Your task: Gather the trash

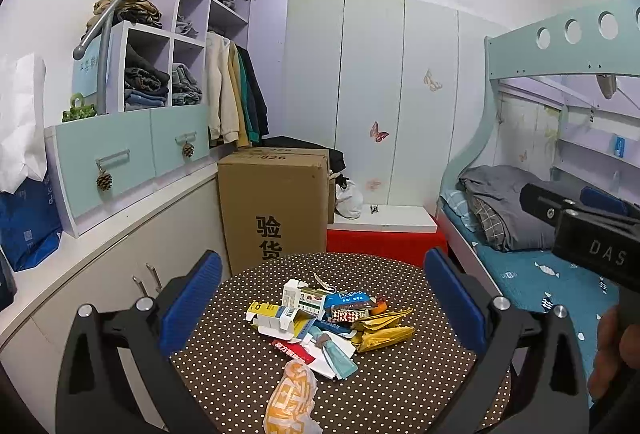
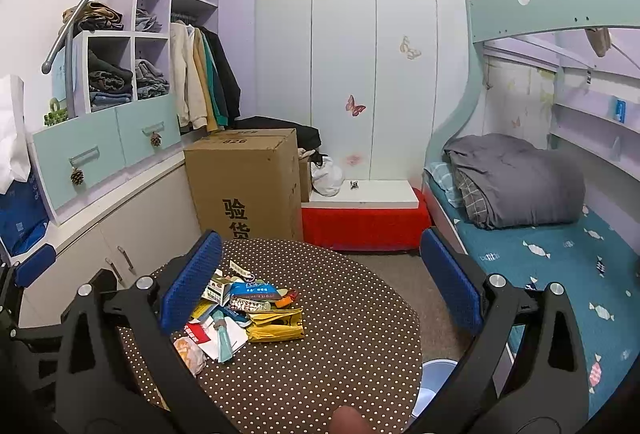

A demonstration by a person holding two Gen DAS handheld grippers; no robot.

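At the far left stands a low cabinet with smooth pale doors [image 1: 132, 254], topped by two glossy mint-green drawer fronts [image 1: 132, 150]; a brown pinecone hangs from each handle, two in all. Beside it rises a tall corrugated cardboard box [image 1: 276, 202] printed with black characters, and behind that a red fabric-covered bench [image 1: 384, 240] carries a flat white board.

The left gripper [image 1: 324, 304] has two blue ribbed pads set on black plastic arms; its jaws are spread wide and empty, framing the trash without touching it. The round table covered in brown cloth with white polka dots [image 1: 400, 386] fills the centre. The pile of trash [image 1: 328, 318] lies near the table's middle: flat cardboard packets, a yellow and white opened carton, a blue glossy pouch, two crinkled yellow wrappers, a teal strip. Just in front of it, closer to the camera, lies a crumpled orange and white plastic bag [image 1: 290, 400].

The right gripper [image 2: 322, 280] matches the left one, its jaws likewise released wide and holding nothing; its left pad [image 2: 190, 282] overlaps the pile's edge in the right wrist view, though contact cannot be told. At the far right is a bunk bed with a teal patterned sheet [image 2: 560, 266] and a folded grey quilt [image 2: 520, 182].
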